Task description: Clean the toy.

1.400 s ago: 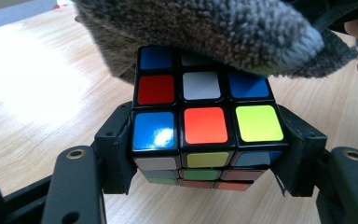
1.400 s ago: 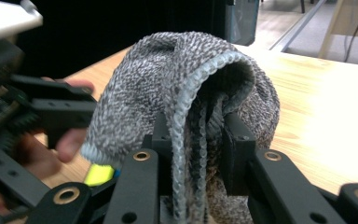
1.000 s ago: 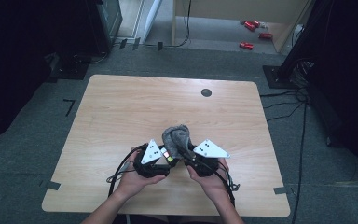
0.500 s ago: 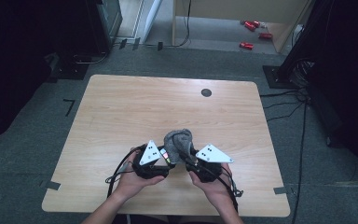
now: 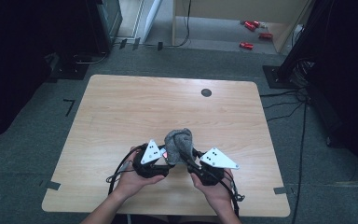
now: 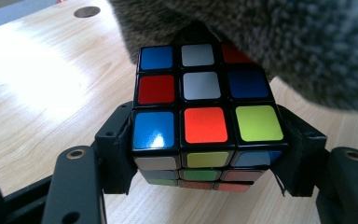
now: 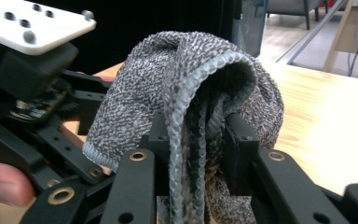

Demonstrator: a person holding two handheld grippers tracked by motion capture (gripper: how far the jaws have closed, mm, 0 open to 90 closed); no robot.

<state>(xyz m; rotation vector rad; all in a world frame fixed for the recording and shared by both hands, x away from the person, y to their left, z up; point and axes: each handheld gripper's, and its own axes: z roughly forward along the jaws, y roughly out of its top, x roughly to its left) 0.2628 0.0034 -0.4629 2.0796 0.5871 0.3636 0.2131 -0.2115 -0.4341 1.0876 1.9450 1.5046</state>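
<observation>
The left claw [image 6: 205, 154] is clamped on one puzzle cube [image 6: 204, 116], its two black jaws pressing the cube's left and right sides and holding it just above the counter [image 6: 37, 84]. The right claw [image 7: 196, 149] is clamped on one grey cloth [image 7: 191, 93], a thick fold of it pinched tight between its jaws with the rest bulging up and over them. In the left gripper view the cloth [image 6: 279, 42] hangs over the far top edge of the cube and touches it. In the high view the left claw [image 5: 164, 157] and the right claw [image 5: 192, 161] sit close together near the front edge of the counter [image 5: 121, 107], one in each hand, with the cloth [image 5: 179, 143] bunched between and above them and a small red patch of the cube [image 5: 165, 154] showing just beside it. Counted: two claws, one cube, one cloth, one dark round hole [image 5: 206, 92] in the counter near its far edge. Compared with a second ago, the cloth stands a little more upright over the cube, while both hands stay in nearly the same place and both grips are unchanged.
</observation>
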